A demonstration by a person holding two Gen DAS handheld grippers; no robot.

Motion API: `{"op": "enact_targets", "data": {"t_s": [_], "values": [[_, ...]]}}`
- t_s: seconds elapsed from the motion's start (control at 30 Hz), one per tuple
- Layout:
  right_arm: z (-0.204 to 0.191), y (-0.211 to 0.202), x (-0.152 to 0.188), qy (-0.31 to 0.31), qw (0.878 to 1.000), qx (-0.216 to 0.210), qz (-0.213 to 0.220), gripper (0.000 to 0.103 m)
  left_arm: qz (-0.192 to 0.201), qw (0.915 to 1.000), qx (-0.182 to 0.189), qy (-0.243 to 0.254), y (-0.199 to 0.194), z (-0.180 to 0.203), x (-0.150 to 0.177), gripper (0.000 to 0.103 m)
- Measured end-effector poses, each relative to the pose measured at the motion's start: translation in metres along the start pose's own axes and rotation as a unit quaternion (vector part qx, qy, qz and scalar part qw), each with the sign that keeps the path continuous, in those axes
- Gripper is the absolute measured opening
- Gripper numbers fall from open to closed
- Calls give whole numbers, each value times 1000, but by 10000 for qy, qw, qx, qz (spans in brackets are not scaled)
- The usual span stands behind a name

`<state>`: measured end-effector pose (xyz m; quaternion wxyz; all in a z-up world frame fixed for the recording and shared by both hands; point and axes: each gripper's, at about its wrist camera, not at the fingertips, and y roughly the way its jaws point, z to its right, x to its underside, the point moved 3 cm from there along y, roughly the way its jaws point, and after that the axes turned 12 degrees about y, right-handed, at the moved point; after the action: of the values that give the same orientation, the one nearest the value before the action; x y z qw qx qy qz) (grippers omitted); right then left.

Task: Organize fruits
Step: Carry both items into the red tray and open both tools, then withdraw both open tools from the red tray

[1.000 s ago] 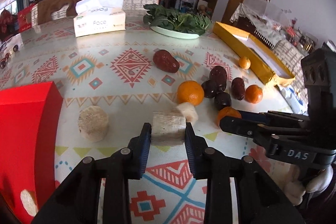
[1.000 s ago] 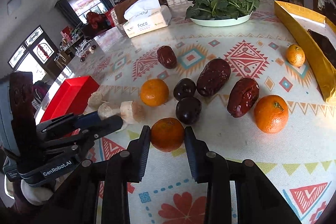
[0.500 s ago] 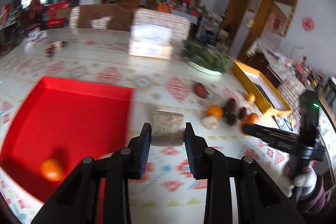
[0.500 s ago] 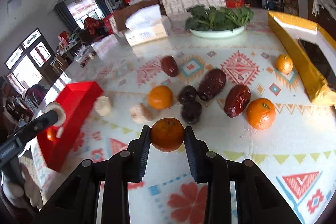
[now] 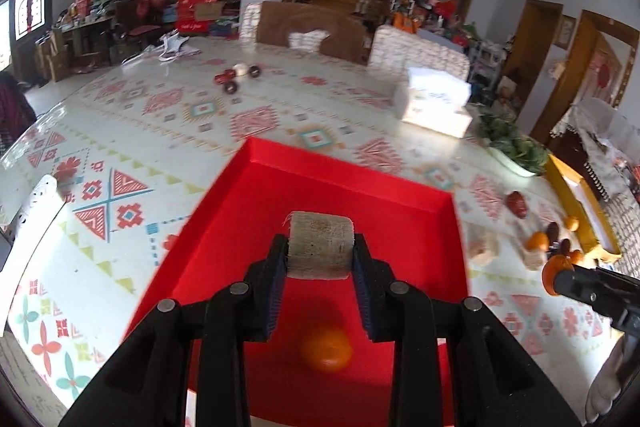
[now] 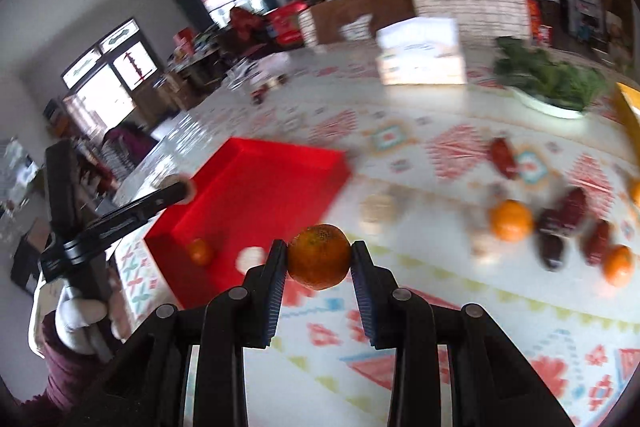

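My left gripper (image 5: 320,259) is shut on a pale cut cylinder of fruit (image 5: 320,245) and holds it above the red tray (image 5: 344,183), which holds an orange (image 5: 326,349). My right gripper (image 6: 319,263) is shut on an orange (image 6: 319,255) above the table, right of the red tray (image 6: 256,179). In the right wrist view the tray holds an orange (image 6: 199,251) and a pale piece (image 6: 249,259). Loose oranges (image 6: 511,219), dark dates (image 6: 554,227) and pale pieces (image 6: 378,207) lie on the table to the right.
A tissue box (image 5: 434,103), a plate of greens (image 5: 516,151) and a yellow box (image 5: 580,207) stand at the far right. Small toy items (image 5: 236,75) lie far back. A white object (image 5: 28,227) sits at the left edge.
Both grippers have lifted their loads and swung left. The left now hangs over the red tray; the right has come closer to the tray with its orange.
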<state>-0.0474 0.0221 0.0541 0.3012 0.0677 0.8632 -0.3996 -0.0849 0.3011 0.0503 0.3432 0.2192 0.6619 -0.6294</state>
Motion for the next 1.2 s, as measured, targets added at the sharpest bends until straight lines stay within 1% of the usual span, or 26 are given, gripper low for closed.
{"op": "enact_targets", "data": {"t_s": [0.17,0.27,0.4,0.6,0.67,0.7,0.87,0.97,1.03,1.2], "values": [[-39,47,-1,-207,9991,-138,-355,36,-185,9996,-83,-183,17,-24,7,30],[-56,75,-2,-304,9978,-158,-560,36,-292,9992,-72,-272,26,-31,10,30],[-71,108,-1,-409,9959,-101,-796,36,-401,9987,-86,-291,34,-35,14,30],[-77,141,3,-451,9937,-33,-1029,37,-353,9988,-198,-268,33,-39,12,31],[-79,147,4,-461,9932,-32,-1065,37,-324,9989,-252,-231,30,-39,10,37],[-79,147,5,-468,9932,-28,-1069,37,-307,9989,-298,-208,28,-39,10,39],[-87,147,7,-547,9929,-44,-1057,38,-179,9986,-480,-163,16,-38,8,56],[-88,141,6,-532,9937,-85,-978,38,-83,9981,-591,-148,5,-34,7,64],[-88,133,4,-528,9946,-115,-889,38,-30,9978,-649,-131,-2,-30,7,67],[-84,107,1,-478,9966,-159,-658,38,54,9969,-783,-3,-17,-15,8,69]]}}
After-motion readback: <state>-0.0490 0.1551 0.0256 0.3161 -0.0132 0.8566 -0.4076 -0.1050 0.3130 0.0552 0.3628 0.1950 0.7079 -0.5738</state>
